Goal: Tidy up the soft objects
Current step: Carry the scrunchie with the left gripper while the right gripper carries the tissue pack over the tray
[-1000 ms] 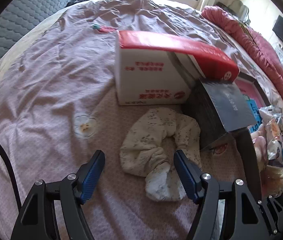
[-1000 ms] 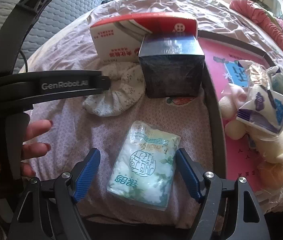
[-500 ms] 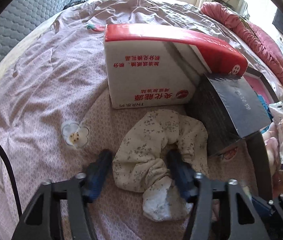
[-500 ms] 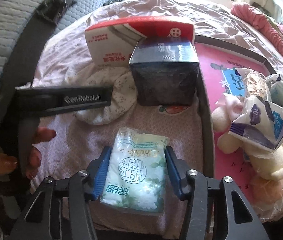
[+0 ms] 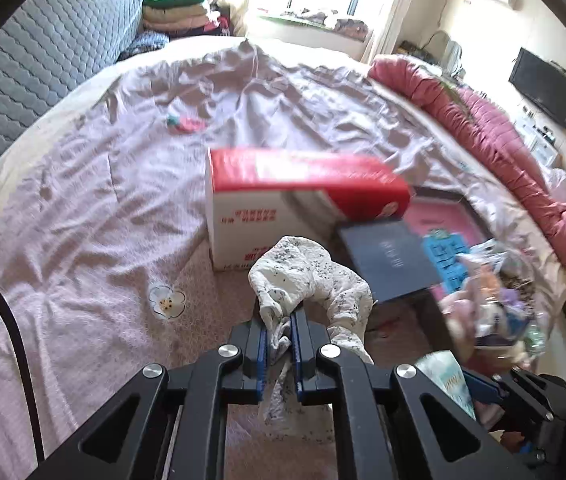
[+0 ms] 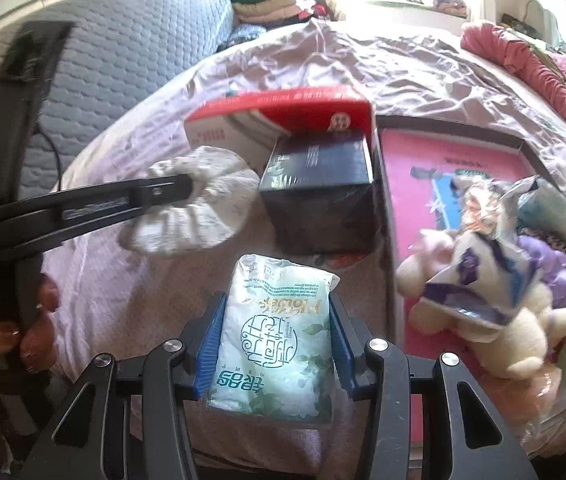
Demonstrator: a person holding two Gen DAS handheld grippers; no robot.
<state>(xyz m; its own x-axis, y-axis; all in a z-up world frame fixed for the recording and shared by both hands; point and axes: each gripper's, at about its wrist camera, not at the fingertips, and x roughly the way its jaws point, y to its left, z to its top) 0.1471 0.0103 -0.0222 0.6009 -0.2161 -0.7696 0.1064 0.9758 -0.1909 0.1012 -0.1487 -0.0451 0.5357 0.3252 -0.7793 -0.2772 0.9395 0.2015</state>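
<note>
Both grippers have closed since a second ago: the left gripper (image 5: 279, 338) now pinches the scrunchie (image 5: 311, 280), apparently lifted off the bed (image 5: 83, 208), and the right gripper (image 6: 275, 344) clamps the tissue pack (image 6: 275, 336), so both are ready for transfer.

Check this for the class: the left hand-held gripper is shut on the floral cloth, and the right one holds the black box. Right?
Not quite. The right hand-held gripper grips the tissue pack, not the black box, as the right wrist view shows. The left hand-held gripper is indeed shut on the floral cloth.
</note>
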